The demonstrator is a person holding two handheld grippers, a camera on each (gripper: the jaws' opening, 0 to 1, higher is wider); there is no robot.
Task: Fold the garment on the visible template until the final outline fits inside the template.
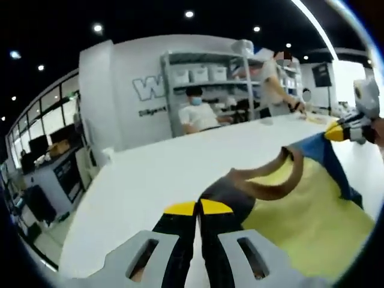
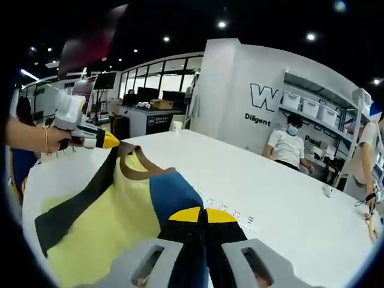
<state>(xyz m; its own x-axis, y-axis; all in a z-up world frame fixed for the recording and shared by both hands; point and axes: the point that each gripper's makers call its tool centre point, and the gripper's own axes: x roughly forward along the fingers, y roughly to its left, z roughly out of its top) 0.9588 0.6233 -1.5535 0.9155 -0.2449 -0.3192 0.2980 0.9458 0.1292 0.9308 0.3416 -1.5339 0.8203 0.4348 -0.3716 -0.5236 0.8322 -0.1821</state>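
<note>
The garment (image 1: 300,210) is a yellow shirt with a brown collar (image 1: 270,180), one dark sleeve and one blue sleeve (image 1: 327,153). It is stretched between both grippers over the white table (image 1: 174,162). My left gripper (image 1: 198,208) is shut on the dark shoulder beside the collar. My right gripper (image 1: 336,133) comes in from the right, shut on the blue shoulder. In the right gripper view my right gripper (image 2: 198,214) pinches the blue shoulder (image 2: 171,192). The left gripper (image 2: 109,141), held by a hand, grips the dark sleeve's (image 2: 78,207) upper corner. A row of small printed marks (image 2: 231,214) lies on the table by my right jaws.
The table (image 2: 282,186) runs wide and bare to the far side. A seated person (image 2: 288,147) and a standing person (image 1: 276,81) are at its far edge near storage shelves (image 1: 204,75). Small items (image 2: 366,210) lie at the table's far end. Desks with monitors (image 2: 147,114) stand beyond.
</note>
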